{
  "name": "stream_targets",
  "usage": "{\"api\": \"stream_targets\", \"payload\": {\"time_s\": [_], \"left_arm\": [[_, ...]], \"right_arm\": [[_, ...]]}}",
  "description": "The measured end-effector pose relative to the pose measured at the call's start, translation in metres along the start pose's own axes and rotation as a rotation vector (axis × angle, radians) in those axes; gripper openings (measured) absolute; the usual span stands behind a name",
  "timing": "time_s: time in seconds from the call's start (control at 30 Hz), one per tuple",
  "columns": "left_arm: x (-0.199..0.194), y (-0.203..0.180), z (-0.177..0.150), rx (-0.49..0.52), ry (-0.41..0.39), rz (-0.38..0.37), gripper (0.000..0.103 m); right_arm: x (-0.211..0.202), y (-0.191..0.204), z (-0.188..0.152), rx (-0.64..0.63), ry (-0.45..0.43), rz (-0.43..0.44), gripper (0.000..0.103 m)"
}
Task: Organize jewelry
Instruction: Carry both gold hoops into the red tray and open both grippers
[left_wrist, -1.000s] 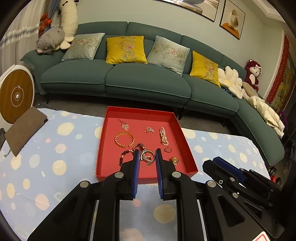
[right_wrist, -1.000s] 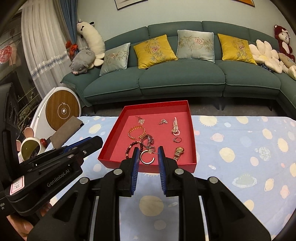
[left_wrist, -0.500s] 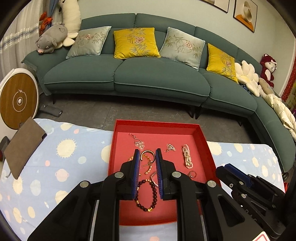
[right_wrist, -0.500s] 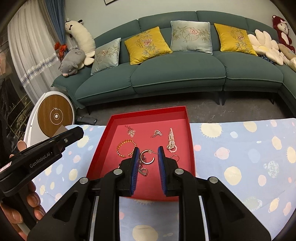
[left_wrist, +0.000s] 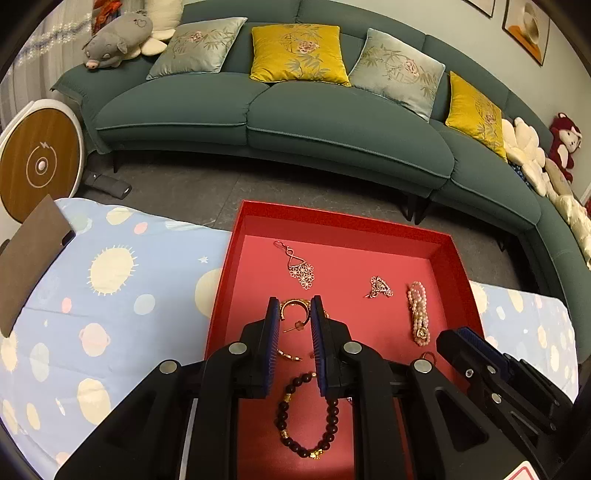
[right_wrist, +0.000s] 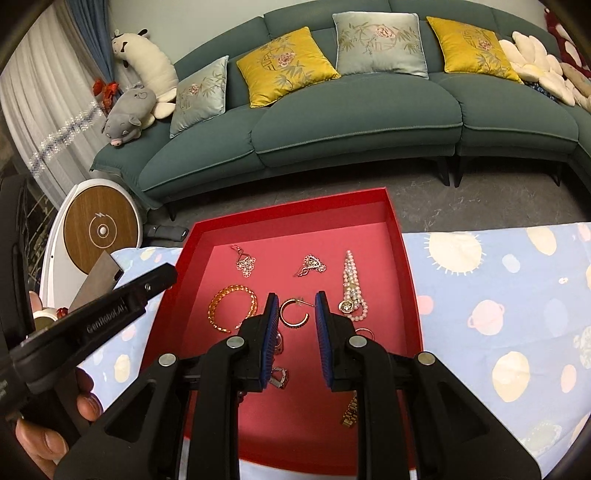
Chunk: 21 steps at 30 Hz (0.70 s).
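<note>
A red tray (left_wrist: 332, 218) (right_wrist: 295, 214) on the table holds loose jewelry. My left gripper (left_wrist: 294, 306) is open over the tray, its fingers either side of a gold hoop earring (left_wrist: 293, 304). A dark bead bracelet (left_wrist: 306, 417) lies below it. My right gripper (right_wrist: 295, 304) is open, framing the same hoop earring (right_wrist: 293, 314). An amber bangle (right_wrist: 231, 312), a pearl strand (right_wrist: 351, 288) (left_wrist: 417, 310), a flower pendant (left_wrist: 301, 267) (right_wrist: 245, 264) and a small brooch (left_wrist: 378, 286) (right_wrist: 312, 264) lie further back. A gold watch band (right_wrist: 349, 410) lies near the front.
The table has a blue cloth with suns and planets (left_wrist: 110, 295) (right_wrist: 498, 295). A brown pouch (left_wrist: 29, 258) lies at the left edge. A green sofa (left_wrist: 295, 110) stands beyond the table. A round white device (right_wrist: 99, 229) stands at the left.
Both grippers have moved forward and down over the tray, closing in on the hoop earring. The jewelry has not moved.
</note>
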<state>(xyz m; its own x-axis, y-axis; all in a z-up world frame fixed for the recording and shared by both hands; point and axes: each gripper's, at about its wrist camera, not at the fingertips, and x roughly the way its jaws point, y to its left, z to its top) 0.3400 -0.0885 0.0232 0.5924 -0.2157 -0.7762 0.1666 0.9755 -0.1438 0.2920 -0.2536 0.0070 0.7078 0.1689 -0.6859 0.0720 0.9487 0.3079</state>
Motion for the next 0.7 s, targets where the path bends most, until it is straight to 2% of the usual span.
{"api": "stream_targets", "payload": {"time_s": [0.43,0.5,0.57,0.7], "left_arm": [[0.017,-0.006,-0.007,0.090,0.055,0.005,0.014],[0.017,-0.008,-0.009,0.107,0.053,0.010,0.020],[0.017,-0.010,-0.010,0.115,0.056,0.030,0.044],[0.007,-0.010,-0.006,0.106,0.029,0.027,0.048]], "right_arm": [[0.020,0.003,-0.001,-0.024,0.026,-0.012,0.020],[0.022,0.002,-0.001,-0.027,0.030,-0.014,0.020],[0.022,0.002,-0.001,-0.026,0.025,-0.016,0.021],[0.015,0.002,0.001,-0.023,0.003,-0.031,0.031]]}}
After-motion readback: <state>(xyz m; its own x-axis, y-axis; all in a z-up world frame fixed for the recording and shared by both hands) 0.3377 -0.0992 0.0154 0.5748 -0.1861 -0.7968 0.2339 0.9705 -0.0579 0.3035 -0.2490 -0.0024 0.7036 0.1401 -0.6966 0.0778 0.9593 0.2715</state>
